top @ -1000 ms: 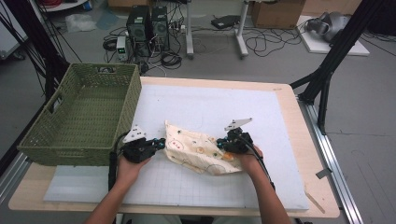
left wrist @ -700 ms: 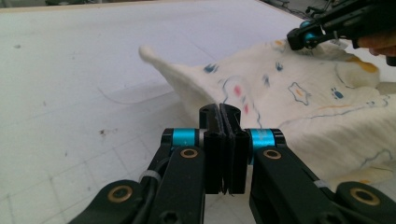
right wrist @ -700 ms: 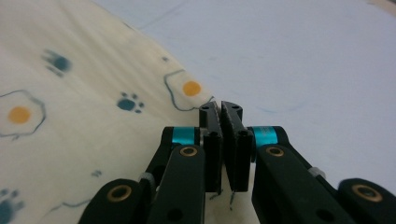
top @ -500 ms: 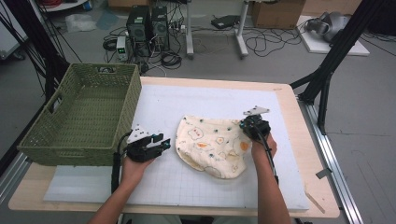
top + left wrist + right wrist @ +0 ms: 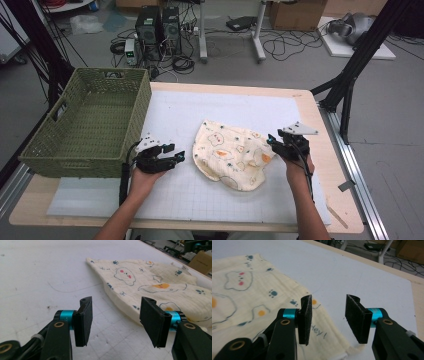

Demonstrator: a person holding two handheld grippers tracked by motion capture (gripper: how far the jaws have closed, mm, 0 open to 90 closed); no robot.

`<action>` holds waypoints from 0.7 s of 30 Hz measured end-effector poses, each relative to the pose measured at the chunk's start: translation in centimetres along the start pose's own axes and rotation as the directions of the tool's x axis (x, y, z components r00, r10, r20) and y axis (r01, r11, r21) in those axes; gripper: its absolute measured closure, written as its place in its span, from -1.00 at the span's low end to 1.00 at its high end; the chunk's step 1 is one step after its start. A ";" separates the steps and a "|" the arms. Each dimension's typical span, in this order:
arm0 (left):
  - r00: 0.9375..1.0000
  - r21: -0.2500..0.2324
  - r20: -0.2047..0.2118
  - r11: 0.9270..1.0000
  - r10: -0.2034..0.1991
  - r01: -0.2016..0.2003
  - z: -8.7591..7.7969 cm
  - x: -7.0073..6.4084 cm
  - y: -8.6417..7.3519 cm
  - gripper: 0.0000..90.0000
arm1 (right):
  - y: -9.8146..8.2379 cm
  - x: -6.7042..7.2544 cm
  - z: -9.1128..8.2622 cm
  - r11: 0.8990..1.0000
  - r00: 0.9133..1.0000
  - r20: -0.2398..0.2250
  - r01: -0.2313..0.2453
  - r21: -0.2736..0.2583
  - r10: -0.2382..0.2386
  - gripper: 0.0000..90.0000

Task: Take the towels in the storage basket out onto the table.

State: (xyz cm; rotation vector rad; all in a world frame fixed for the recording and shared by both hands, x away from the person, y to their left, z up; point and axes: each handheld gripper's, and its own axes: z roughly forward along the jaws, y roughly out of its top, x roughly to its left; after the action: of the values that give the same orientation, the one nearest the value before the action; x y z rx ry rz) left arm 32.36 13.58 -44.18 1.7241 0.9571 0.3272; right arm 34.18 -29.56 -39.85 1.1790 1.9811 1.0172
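High view: cloth (image 5: 231, 153) lies spread at centre of the frame on the white mat (image 5: 240, 107), cream w/ cartoon prints, mostly flat w/ a few wrinkles. Left gripper (image 5: 176, 157) sits just left of the cloth's left edge, jaws spread, holding nothing. Right gripper (image 5: 272, 141) at the cloth's right edge, jaws also apart, empty. Green basket (image 5: 125, 145) at left of frame, nothing visible inside.

Left gripper view: cloth edge (image 5: 130, 302) runs just beyond the open jaws, not between them. Right gripper view: cloth corner w/ "Hey!" print (image 5: 318, 333) under the left jaw, no pinch.

Judgement: step looks like cloth laid out, both ends let go; probably fold comes next. Next move needs each gripper lowered onto an edge and closed on a single layer.
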 end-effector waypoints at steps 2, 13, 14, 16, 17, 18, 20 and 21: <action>1.000 -0.001 0.002 1.000 -0.028 0.028 0.4 0.0 0.0 -0.10 | -0.7 0.3 -1.2 1.000 1.000 -0.020 0.003 -0.024 -0.004 0.24; 0.992 0.151 -0.019 0.981 0.124 -0.120 4.7 -2.8 1.3 -0.15 | -3.3 2.5 -4.5 0.994 0.991 -0.116 0.057 -0.090 -0.067 0.17; 0.986 0.167 -0.023 0.973 0.167 -0.161 5.0 -3.3 1.2 -0.12 | -3.4 2.5 -4.6 0.994 0.991 -0.116 0.059 -0.087 -0.068 0.17; 0.974 0.216 -0.026 0.953 0.223 -0.213 5.8 -3.9 1.1 -0.04 | -3.7 2.4 -4.6 0.995 0.991 -0.117 0.054 -0.082 -0.063 0.15; 0.969 0.239 -0.031 0.943 0.247 -0.233 6.2 -4.0 0.9 -0.03 | -3.8 2.3 -4.5 0.996 0.992 -0.119 0.041 -0.078 -0.050 0.15; 0.962 0.261 -0.039 0.932 0.272 -0.253 6.5 -4.2 0.8 0.04 | -4.0 2.2 -4.4 0.997 0.991 -0.124 0.037 -0.075 -0.046 0.15; 0.955 0.263 -0.031 0.924 0.296 -0.278 6.7 -4.5 0.7 0.24 | -4.2 2.2 -4.3 0.997 0.990 -0.132 0.033 -0.062 -0.041 0.15; 0.953 0.267 -0.027 0.921 0.303 -0.285 6.7 -4.6 0.7 0.35 | -4.2 2.2 -4.2 0.997 0.990 -0.133 0.037 -0.066 -0.046 0.15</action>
State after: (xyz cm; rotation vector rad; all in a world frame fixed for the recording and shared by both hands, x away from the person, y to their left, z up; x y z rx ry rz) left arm 33.99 5.59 -44.97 2.1176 0.8148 0.4755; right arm 28.05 -30.17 -41.49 1.0555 2.0516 1.1562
